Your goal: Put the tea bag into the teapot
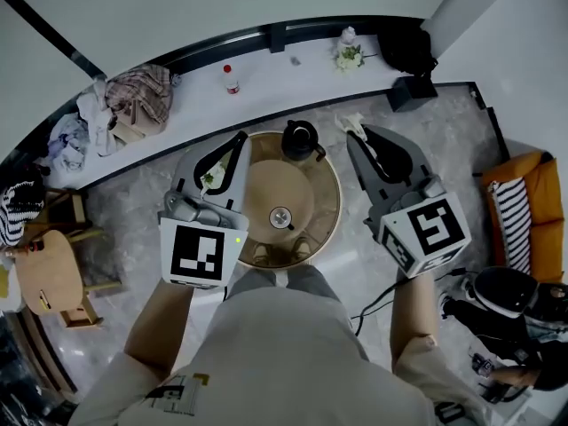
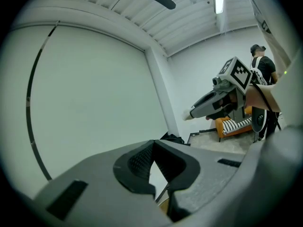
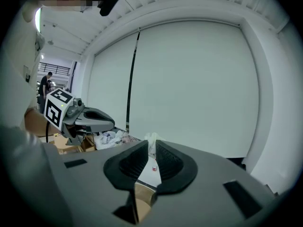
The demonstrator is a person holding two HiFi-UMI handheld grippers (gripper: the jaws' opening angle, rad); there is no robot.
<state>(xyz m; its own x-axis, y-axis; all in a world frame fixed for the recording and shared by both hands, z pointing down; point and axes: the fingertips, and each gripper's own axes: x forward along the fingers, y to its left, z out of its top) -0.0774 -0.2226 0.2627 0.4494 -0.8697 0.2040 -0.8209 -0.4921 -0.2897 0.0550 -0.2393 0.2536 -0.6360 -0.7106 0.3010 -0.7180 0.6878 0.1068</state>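
Head view: I note the black teapot [image 1: 300, 138] standing at the upper edge of the round wooden table [image 1: 330, 193], centre frame. The left gripper [image 1: 238, 140] is to the left of it and the right gripper [image 1: 351, 131] to the right, with a small crumpled white tea bag [image 1: 352, 123] at the right gripper's tips, beside the teapot but apart from it. Left gripper view: I find the left gripper [image 2: 152, 148] with its jaw tips meeting and nothing between them. Right gripper view: the right gripper [image 3: 150, 148] is closed on the tea bag [image 3: 151, 140], which protrudes above the tips, lower centre.
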